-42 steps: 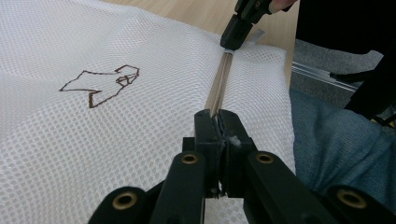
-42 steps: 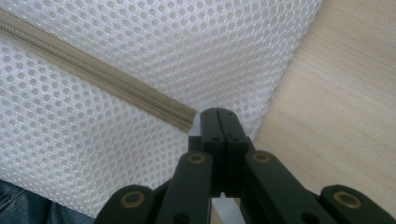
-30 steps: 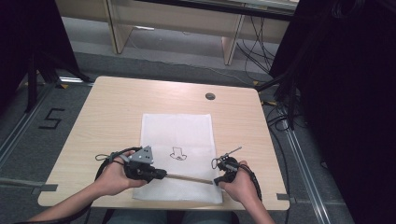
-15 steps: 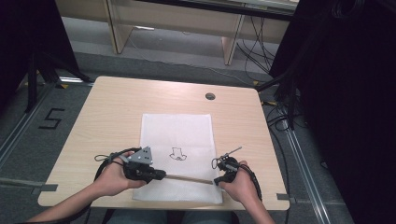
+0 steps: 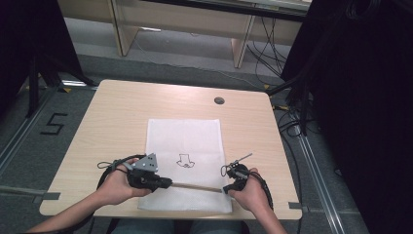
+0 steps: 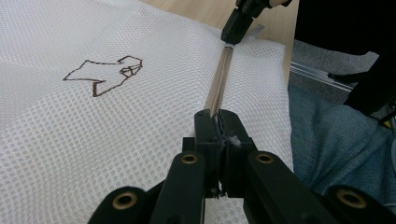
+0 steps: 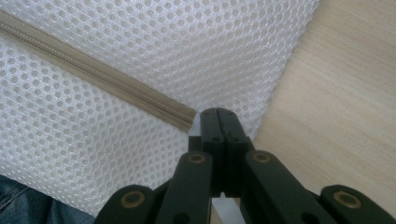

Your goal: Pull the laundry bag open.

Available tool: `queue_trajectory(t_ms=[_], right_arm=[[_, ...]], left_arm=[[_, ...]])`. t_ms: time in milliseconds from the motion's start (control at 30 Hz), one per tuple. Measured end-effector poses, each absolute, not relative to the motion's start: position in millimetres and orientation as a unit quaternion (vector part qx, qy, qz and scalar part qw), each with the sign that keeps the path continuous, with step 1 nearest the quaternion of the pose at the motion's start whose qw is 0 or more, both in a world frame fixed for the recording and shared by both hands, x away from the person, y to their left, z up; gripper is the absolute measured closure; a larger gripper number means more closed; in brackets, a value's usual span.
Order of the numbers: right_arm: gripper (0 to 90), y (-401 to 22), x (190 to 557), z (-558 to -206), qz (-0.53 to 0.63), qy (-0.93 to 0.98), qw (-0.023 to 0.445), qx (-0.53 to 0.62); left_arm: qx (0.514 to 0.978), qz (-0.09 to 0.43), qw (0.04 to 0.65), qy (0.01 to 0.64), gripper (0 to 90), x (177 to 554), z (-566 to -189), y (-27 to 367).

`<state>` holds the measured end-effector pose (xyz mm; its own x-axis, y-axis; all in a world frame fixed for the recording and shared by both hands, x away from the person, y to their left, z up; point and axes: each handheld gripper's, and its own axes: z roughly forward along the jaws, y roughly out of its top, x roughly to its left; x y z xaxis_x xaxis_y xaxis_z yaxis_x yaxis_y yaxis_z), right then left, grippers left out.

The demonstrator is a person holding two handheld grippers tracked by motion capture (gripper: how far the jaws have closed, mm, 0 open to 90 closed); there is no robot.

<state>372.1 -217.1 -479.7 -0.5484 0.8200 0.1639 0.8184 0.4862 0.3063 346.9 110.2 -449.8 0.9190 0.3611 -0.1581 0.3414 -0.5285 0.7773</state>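
A white mesh bag (image 5: 184, 141) with a small brown line drawing (image 5: 184, 160) lies flat on the wooden table (image 5: 122, 112). A tan zipper (image 5: 197, 186) runs across its near end. My left gripper (image 5: 168, 183) is shut on the zipper's left end; in the left gripper view the zipper (image 6: 219, 79) runs straight from my jaws (image 6: 217, 116) to the right gripper (image 6: 238, 23). The right gripper (image 7: 218, 112) is shut on the mesh fabric just past the zipper's (image 7: 93, 77) other end, near the bag's edge. Both grippers lie low on the bag.
The round cable hole (image 5: 219, 100) sits at the table's far side. Bare wood (image 7: 336, 93) lies right of the bag. The person's blue-clad lap (image 6: 336, 140) is at the near edge. Dark curtains and cables (image 5: 292, 122) stand beyond the table's right side.
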Motion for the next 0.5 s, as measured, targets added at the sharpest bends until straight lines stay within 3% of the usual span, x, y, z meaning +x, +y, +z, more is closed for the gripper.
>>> queue_trajectory(t_ms=[500], right_arm=[[90.0,-216.2,371.6,-479.5,0.178,0.857,0.001,0.483]], left_arm=[[0.874,0.015,0.444,0.198,87.3,347.8,-450.0,118.8]])
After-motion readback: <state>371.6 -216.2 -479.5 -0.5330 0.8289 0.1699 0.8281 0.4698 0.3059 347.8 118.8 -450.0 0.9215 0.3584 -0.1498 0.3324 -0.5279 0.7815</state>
